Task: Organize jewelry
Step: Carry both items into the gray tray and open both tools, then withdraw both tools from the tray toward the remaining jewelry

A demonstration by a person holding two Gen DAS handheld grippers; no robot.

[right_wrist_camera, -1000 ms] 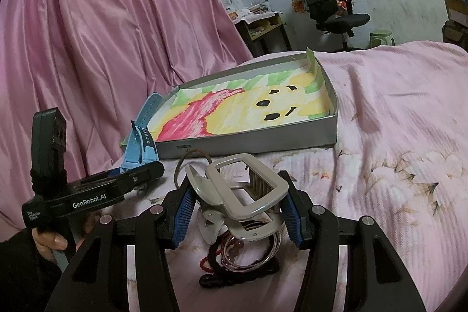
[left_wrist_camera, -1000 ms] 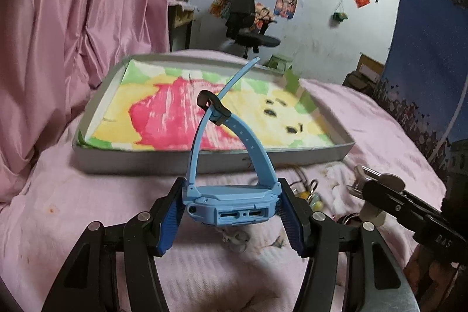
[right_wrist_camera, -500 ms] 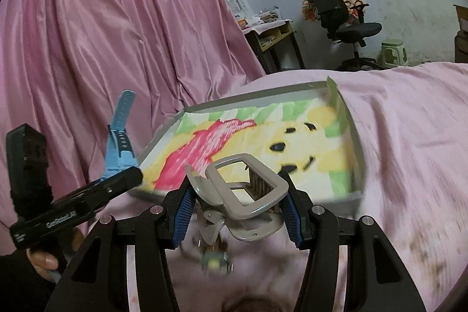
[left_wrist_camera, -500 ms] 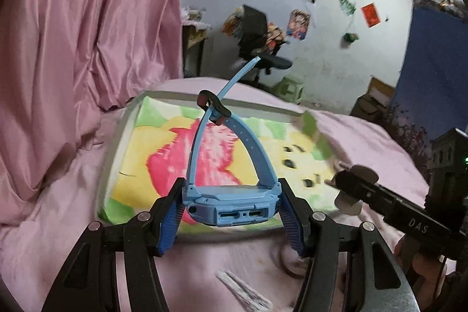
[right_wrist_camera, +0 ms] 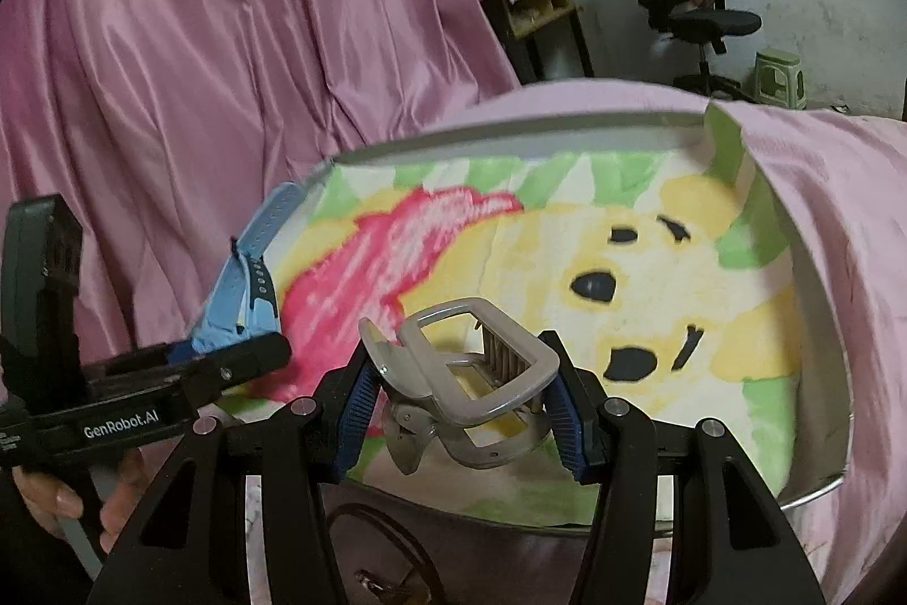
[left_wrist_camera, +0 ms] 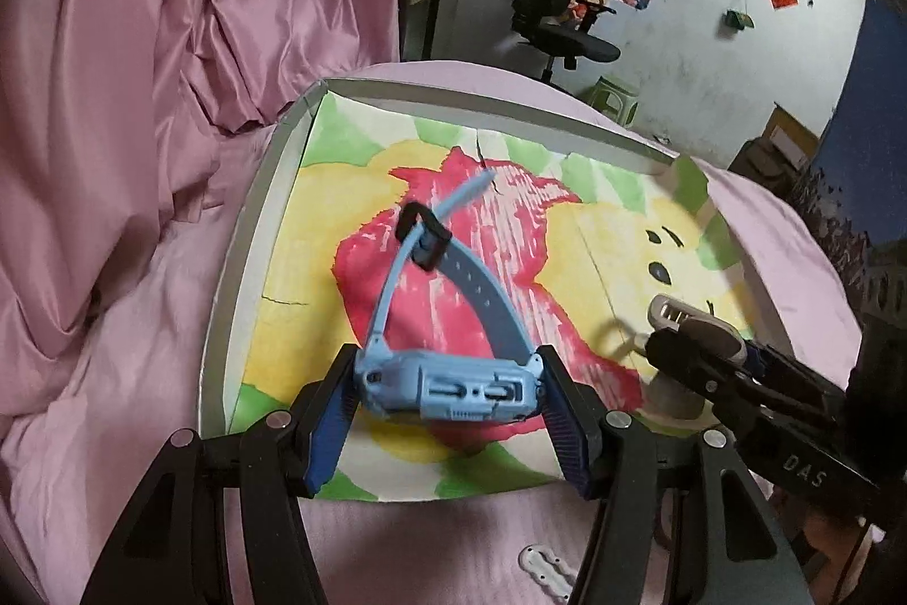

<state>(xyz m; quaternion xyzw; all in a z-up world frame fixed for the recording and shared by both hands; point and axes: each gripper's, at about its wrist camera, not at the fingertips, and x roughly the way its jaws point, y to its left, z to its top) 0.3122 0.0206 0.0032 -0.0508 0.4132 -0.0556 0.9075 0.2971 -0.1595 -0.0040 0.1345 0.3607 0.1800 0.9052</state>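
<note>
My left gripper [left_wrist_camera: 448,389] is shut on a light blue wristwatch [left_wrist_camera: 442,386], its strap arching up over the near part of a shallow grey tray [left_wrist_camera: 238,253] lined with a painted red, yellow and green picture. My right gripper [right_wrist_camera: 462,389] is shut on a grey hair claw clip [right_wrist_camera: 470,378], held above the tray's [right_wrist_camera: 510,131] near edge. The right gripper [left_wrist_camera: 731,361] with the clip shows at the right of the left wrist view. At the left of the right wrist view the left gripper [right_wrist_camera: 227,355] carries the blue watch [right_wrist_camera: 249,287].
The tray lies on a pink bedspread [left_wrist_camera: 142,350]. A pink curtain [left_wrist_camera: 142,38] hangs at the left. A white hair clip [left_wrist_camera: 544,568] lies on the bed near me, and a dark ring-shaped item [right_wrist_camera: 385,542] lies below the right gripper. An office chair [left_wrist_camera: 550,9] stands far behind.
Both grippers have moved forward from the bedspread to over the tray, each keeping its hold. The tray now fills the middle of both views.
</note>
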